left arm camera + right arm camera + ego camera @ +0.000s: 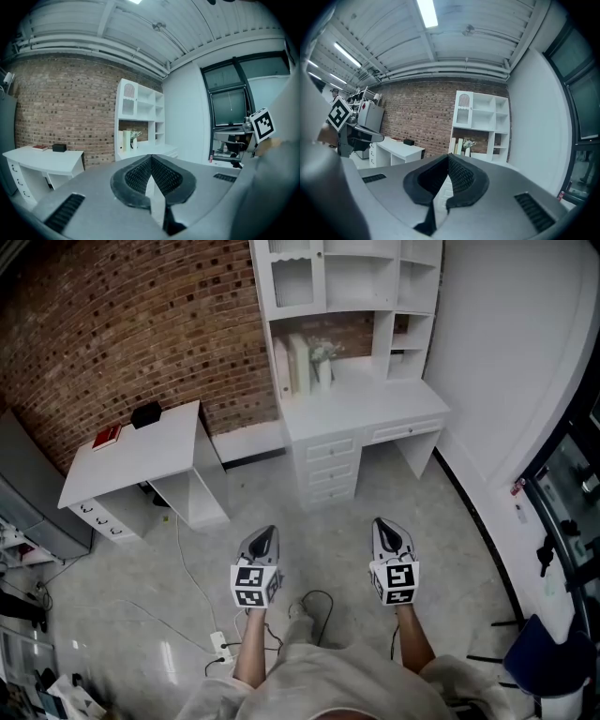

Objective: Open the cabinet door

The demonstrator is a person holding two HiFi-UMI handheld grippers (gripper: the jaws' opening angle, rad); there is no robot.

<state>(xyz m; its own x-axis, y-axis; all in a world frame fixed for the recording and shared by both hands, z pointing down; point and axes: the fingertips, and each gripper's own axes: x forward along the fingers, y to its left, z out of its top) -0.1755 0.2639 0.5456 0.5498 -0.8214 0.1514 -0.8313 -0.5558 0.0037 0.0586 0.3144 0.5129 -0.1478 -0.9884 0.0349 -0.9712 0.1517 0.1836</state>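
The cabinet door (292, 282) is far away. It sits at the top left of the white desk (375, 413) by the brick wall, and it looks closed.

A lot could go wrong on the way there. A cord (190, 570) lies on the floor near the person's feet, and a foot could catch on it. The door is up high, above the books (298, 364) and the vase (323, 369), so a reach that comes in too low could knock them over. Both tools are shut, so if they do not open first, they will just bump the door and not grab it.

The left gripper (266, 533) and the right gripper (385, 524) are held out in front, side by side. They point about flat toward the desk. Each one has its 2 jaws pressed together with nothing in them.
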